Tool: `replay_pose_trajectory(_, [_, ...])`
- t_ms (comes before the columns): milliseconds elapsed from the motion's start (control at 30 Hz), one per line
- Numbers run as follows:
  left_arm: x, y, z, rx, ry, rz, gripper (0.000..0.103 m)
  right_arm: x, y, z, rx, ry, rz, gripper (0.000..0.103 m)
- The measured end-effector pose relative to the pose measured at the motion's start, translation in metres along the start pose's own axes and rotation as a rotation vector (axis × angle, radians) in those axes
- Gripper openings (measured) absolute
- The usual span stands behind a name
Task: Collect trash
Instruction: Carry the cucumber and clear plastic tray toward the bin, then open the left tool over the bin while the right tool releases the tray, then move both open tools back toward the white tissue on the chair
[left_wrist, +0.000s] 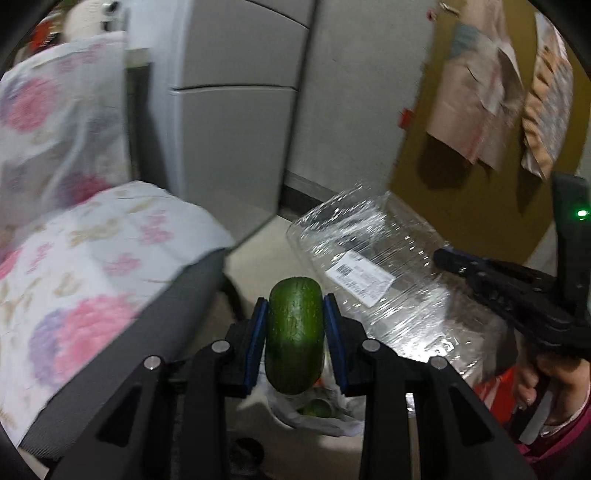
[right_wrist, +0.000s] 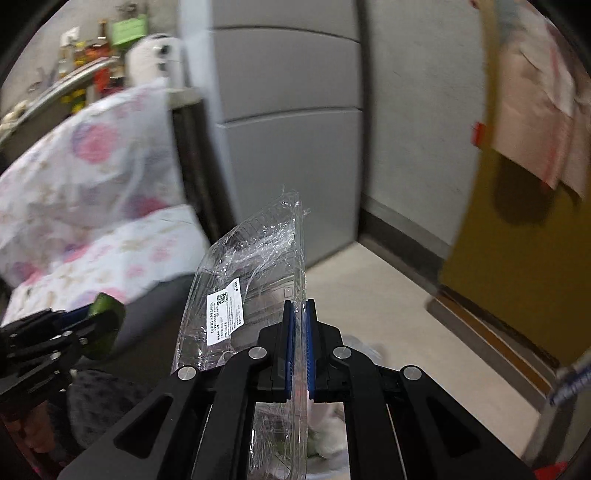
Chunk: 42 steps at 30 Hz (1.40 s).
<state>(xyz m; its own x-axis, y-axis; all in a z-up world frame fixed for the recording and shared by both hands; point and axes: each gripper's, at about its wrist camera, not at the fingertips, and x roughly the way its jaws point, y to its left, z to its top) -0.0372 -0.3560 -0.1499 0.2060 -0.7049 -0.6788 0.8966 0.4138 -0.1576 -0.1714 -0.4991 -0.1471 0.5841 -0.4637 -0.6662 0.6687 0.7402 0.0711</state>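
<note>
In the left wrist view, the left gripper (left_wrist: 295, 332) is clamped on a green rind piece (left_wrist: 294, 334), pads pressing its two long sides, carried above a white bag (left_wrist: 317, 413) on the floor. It looks firm and smooth-skinned, probably moderately heavy and a little slick, so the mid-body hold suits it. To the right, the right gripper (left_wrist: 448, 258) pinches a clear plastic tray (left_wrist: 373, 266) wrapped in film, beside a floral-covered chair (left_wrist: 110, 258). In the right wrist view, the right gripper (right_wrist: 298, 317) is clenched on the tray's (right_wrist: 251, 266) thin right rim, the tray standing edge-up. It seems very light, springy and crackly; the rim is the stiffest place to grip, though it may flex or slide.
</note>
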Motion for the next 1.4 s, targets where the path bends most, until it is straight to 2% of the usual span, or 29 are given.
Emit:
replay_pose_trajectory(167, [0.034,-0.018,-0.002,0.02,0.094,-0.06,0.029,0.03,-0.024,-0.018,0.03,0.097,-0.07,0.006])
replay_pose_trajectory(367, [0.06,-0.029,-0.003,0.053,0.165,-0.085,0.03,0.062,-0.037,-0.04,0.041,0.21,-0.09,0.007])
replay_pose_trajectory(400, [0.063,-0.03,-0.003,0.053,0.17,-0.078,0.033,0.065,-0.039,-0.042,0.043,0.222,-0.085,0.011])
replay_pose_trajectory(433, [0.063,-0.029,-0.002,0.05,0.168,-0.078,0.046,0.069,-0.041,-0.043,0.044,0.233,-0.082,0.012])
replay_pose_trajectory(467, [0.062,-0.028,-0.001,0.045,0.16,-0.078,0.051,0.073,-0.041,-0.044,0.044,0.241,-0.076,0.016])
replay_pose_trajectory(500, [0.06,-0.025,0.0,0.037,0.146,-0.074,0.056,0.074,-0.042,-0.044,0.048,0.24,-0.076,0.03])
replay_pose_trajectory(533, [0.057,-0.022,0.001,0.03,0.138,-0.073,0.056,0.073,-0.043,-0.044,0.053,0.231,-0.076,0.042])
replay_pose_trajectory(567, [0.056,-0.019,0.002,0.024,0.136,-0.071,0.056,0.072,-0.043,-0.043,0.054,0.223,-0.076,0.043])
replay_pose_trajectory(733, [0.044,-0.003,0.005,-0.013,0.109,-0.033,0.056,0.06,-0.041,-0.032,0.075,0.175,-0.066,0.044])
replay_pose_trajectory(1033, [-0.005,0.031,0.0,-0.05,0.029,0.077,0.06,0.012,-0.012,-0.002,0.065,0.012,-0.009,0.044])
replay_pose_trajectory(1167, [-0.032,0.052,-0.008,-0.076,-0.002,0.146,0.06,-0.008,0.016,0.014,0.029,-0.052,0.055,0.044])
replay_pose_trajectory(1233, [-0.05,0.065,-0.015,-0.102,-0.022,0.195,0.06,-0.017,0.038,0.019,-0.009,-0.073,0.095,0.047])
replay_pose_trajectory(1367, [-0.082,0.093,-0.029,-0.165,-0.054,0.274,0.064,-0.02,0.083,0.024,-0.101,-0.077,0.171,0.05])
replay_pose_trajectory(1400, [-0.092,0.102,-0.034,-0.186,-0.064,0.307,0.064,-0.02,0.083,0.024,-0.101,-0.077,0.171,0.05])
